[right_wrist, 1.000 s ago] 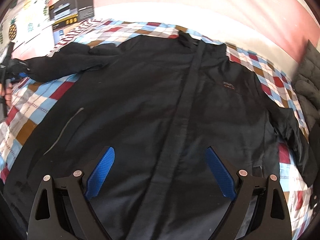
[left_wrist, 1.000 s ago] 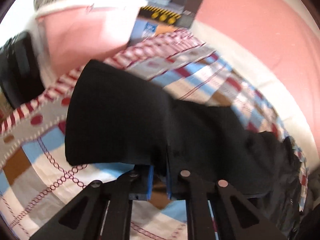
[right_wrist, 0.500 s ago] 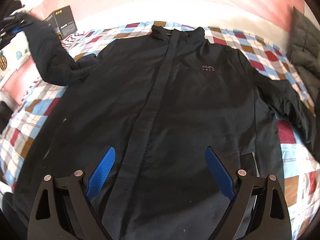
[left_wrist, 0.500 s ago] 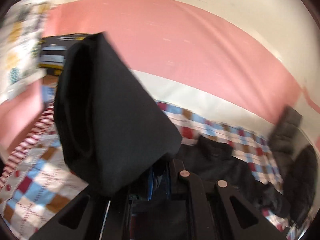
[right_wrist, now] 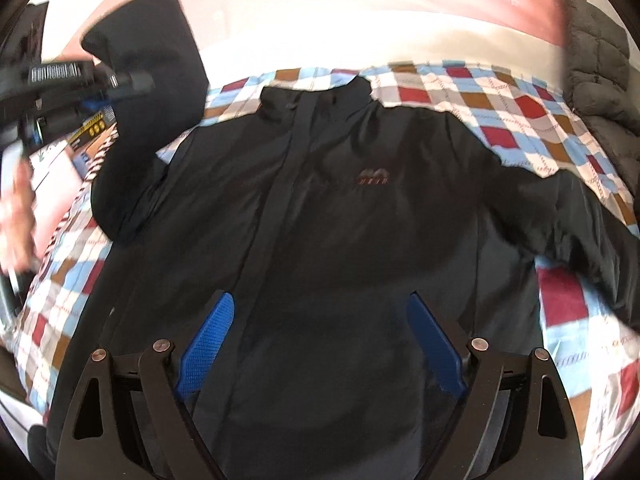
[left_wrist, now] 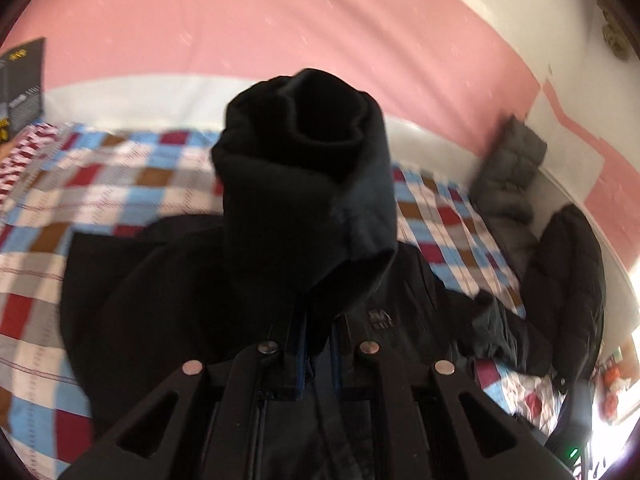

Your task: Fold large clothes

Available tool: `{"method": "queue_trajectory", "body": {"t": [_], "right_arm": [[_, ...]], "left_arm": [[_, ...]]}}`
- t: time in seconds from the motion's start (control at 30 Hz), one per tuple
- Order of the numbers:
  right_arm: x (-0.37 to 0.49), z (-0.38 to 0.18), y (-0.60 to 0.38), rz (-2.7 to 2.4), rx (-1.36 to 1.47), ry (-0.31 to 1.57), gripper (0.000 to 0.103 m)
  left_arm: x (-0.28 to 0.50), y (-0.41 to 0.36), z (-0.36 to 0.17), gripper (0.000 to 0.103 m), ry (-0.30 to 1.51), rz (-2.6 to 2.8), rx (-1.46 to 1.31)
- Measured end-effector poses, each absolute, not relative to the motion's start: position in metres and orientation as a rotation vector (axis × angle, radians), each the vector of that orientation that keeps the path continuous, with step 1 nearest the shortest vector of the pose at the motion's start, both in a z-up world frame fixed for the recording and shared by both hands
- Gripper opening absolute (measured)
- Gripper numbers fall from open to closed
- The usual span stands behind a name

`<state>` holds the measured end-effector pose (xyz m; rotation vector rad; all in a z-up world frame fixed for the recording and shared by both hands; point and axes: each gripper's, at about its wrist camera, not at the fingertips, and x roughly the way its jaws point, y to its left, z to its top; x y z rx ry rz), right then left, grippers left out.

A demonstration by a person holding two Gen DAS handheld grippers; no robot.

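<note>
A large black jacket [right_wrist: 344,208] lies front up on the checkered bedspread [right_wrist: 492,120], zipper placket down its middle. My left gripper [left_wrist: 318,344] is shut on the cuff of one sleeve [left_wrist: 304,200] and holds it raised over the jacket body; the cuff opening faces the camera. In the right wrist view that lifted sleeve [right_wrist: 148,92] hangs at the left, with the left gripper [right_wrist: 76,80] on it. My right gripper [right_wrist: 320,336] is open and empty, above the jacket's lower front. The other sleeve [right_wrist: 580,224] lies spread to the right.
A grey quilted coat [left_wrist: 508,184] and a black coat [left_wrist: 568,280] lie at the bed's right edge against the pink and white wall. A black box [left_wrist: 22,84] stands at the far left of the bed.
My left gripper has lifted the sleeve cuff off the bedspread and swung it over the jacket body. The right gripper has stayed open above the lower front.
</note>
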<state>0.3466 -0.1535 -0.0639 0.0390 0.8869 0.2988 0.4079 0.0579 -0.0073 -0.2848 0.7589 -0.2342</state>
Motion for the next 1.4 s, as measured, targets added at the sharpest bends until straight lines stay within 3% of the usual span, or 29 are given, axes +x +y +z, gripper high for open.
{"method": "queue_trajectory", "body": {"t": [0.33, 0.5, 0.6, 0.63, 0.83, 1.13, 1.2, 1.23, 1.3, 1.4], "right_arm": [[0.390, -0.074, -0.201, 0.227, 0.180, 0.898, 0.087], [0.398, -0.080, -0.220, 0.213, 0.265, 0.909, 0.087], [0.400, -0.081, -0.227, 0.223, 0.319, 0.907, 0.087], [0.400, -0.080, -0.228, 0.230, 0.332, 0.906, 0.087], [0.411, -0.080, -0.223, 0.329, 0.455, 0.896, 0.087], [0.462, -0.114, -0.197, 0.390, 0.488, 1.013, 0.087], [0.474, -0.127, -0.188, 0.368, 0.465, 1.068, 0.061], [0.477, -0.127, -0.184, 0.362, 0.446, 1.075, 0.038], [0.478, -0.114, -0.184, 0.371, 0.425, 1.036, 0.027], [0.475, -0.093, -0.201, 0.334, 0.420, 0.949, 0.025]], "left_arm": [[0.421, -0.002, -0.077, 0.013, 0.910, -0.380, -0.276], [0.423, -0.011, -0.090, 0.030, 0.970, -0.460, -0.317], [0.413, -0.004, -0.082, 0.047, 0.961, -0.525, -0.362], [0.409, -0.002, -0.078, 0.049, 0.952, -0.538, -0.370], [0.391, 0.034, -0.054, 0.049, 0.893, -0.504, -0.359], [0.411, 0.159, -0.050, 0.049, 0.844, -0.120, -0.309], [0.416, 0.180, -0.060, 0.049, 0.861, -0.063, -0.316], [0.418, 0.189, -0.064, 0.049, 0.871, -0.038, -0.319], [0.421, 0.201, -0.074, 0.048, 0.891, -0.012, -0.326], [0.423, 0.200, -0.077, 0.048, 0.885, -0.010, -0.311]]}}
